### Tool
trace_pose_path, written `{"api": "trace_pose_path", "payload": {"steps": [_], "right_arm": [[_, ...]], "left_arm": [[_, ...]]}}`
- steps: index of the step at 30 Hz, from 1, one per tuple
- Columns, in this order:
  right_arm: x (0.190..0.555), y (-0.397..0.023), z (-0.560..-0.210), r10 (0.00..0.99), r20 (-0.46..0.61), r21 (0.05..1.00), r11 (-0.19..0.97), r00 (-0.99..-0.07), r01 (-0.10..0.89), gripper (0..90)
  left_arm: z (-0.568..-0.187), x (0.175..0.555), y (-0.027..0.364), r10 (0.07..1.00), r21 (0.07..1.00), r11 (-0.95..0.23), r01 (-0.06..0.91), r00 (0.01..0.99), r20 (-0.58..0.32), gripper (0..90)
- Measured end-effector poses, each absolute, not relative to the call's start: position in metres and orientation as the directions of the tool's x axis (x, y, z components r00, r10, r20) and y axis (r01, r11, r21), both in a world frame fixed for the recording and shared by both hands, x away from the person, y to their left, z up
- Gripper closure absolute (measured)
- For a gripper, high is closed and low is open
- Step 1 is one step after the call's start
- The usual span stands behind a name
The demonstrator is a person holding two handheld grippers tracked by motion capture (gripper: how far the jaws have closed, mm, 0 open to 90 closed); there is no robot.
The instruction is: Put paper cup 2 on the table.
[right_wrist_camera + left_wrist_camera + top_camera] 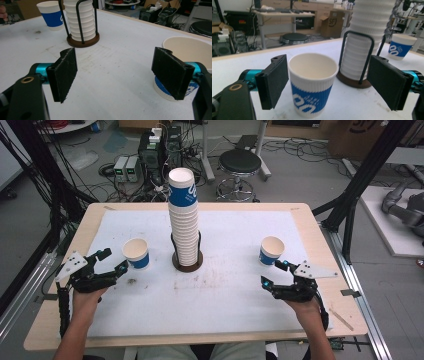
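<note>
Forearms at the near edge, tongs apart by two paper cups

Both forearms come in over the pale wooden counter [310, 215], which carries a white, faintly stained mat [235, 290]; beyond lie a grey floor strewn with cables, a black stool [240, 165] and power boxes. Left tongs [111, 261] stand wide apart, no pad pressing, with the left cup [313, 82] between the jaws (white ribbed paper, blue band, upright, empty). Right tongs [274, 274] also gape, the right cup [271, 251] just beyond them. Between the cups rises a tall cup stack [183, 215] in its wire holder [188, 261].
</note>
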State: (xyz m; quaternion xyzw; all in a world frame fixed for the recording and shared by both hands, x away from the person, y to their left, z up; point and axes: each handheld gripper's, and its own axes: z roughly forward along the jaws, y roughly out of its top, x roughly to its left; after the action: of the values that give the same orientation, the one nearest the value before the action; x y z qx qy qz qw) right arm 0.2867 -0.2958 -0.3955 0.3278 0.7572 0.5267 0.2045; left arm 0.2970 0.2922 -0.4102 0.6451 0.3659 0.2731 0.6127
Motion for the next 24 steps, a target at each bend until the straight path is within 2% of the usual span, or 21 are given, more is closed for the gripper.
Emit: {"api": "trace_pose_path", "payload": {"steps": [8,24], "right_arm": [[0.285,-0.305,-0.395,0.750,0.021,0.933,0.222,-0.661,0.282,21.3],[0.282,-0.310,-0.395,0.783,0.013,0.932,0.215,-0.622,0.290,21.2]], "left_arm": [[-0.401,0.293,0.277,0.760,0.995,0.044,0.086,0.644,-0.089,17.6],[-0.403,0.287,0.264,0.746,0.997,0.021,0.078,0.662,-0.068,17.3]]}}
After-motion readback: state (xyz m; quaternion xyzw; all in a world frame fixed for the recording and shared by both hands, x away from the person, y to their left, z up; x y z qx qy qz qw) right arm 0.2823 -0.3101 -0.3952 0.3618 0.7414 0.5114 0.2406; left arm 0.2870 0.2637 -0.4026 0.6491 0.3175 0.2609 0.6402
